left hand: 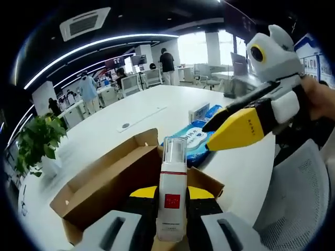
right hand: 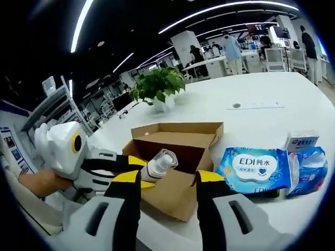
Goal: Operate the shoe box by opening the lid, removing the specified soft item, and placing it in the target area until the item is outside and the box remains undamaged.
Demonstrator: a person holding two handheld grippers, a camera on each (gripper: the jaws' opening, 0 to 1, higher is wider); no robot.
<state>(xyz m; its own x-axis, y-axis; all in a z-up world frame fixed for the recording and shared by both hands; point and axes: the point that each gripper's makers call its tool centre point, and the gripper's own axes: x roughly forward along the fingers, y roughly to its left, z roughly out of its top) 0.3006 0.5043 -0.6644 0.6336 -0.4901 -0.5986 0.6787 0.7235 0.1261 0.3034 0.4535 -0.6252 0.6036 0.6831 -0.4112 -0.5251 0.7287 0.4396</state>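
Box [right hand: 178,157] lid is opened. Bottle [left hand: 172,193] is clamped in left gripper [left hand: 172,194], lifted out — placement is pending. Right gripper [right hand: 168,180] is held apart, empty.

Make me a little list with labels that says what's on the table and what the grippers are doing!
Table: big white table
Box: brown cardboard shoe box, lid open
Left hand-held gripper: shut on white pump bottle with clear cap and red label, held above the box
Right hand-held gripper: open, holding nothing
Beside box: blue wet-wipes pack, small white and blue carton
Further back: green potted plant
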